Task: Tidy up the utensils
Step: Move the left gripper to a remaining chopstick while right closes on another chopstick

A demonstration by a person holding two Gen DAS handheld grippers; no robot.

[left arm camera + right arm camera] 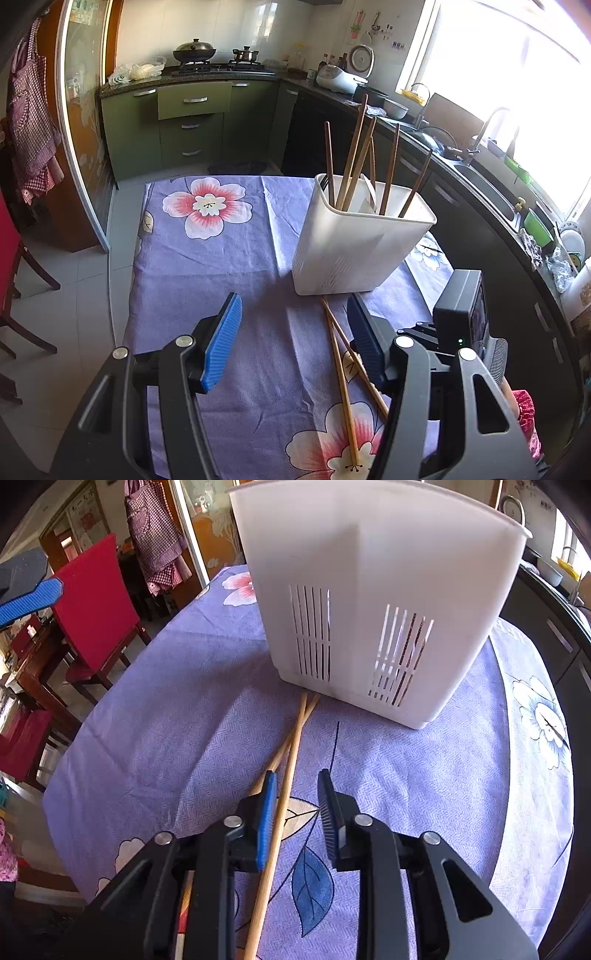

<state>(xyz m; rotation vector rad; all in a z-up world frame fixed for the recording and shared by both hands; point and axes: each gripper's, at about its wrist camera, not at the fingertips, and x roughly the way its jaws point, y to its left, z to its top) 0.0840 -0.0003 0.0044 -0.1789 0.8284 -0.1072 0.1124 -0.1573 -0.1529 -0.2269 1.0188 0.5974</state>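
A white slotted utensil holder (354, 243) stands on the purple flowered tablecloth (207, 266) with several wooden chopsticks (354, 155) upright in it. Two loose chopsticks (341, 373) lie crossed on the cloth in front of it. My left gripper (291, 321) is open and empty, above the cloth, left of the loose pair. In the right wrist view the holder (373, 602) is close ahead. My right gripper (297, 794) is open, low over the cloth, with one loose chopstick (284, 794) between its fingers and the other under the blue pad (266, 823).
The right gripper's body (461, 314) sits right of the left one. A dark counter with sink (480, 184) runs along the right. Red chairs (92, 605) stand off the table's left side. Green cabinets (192, 122) are at the back.
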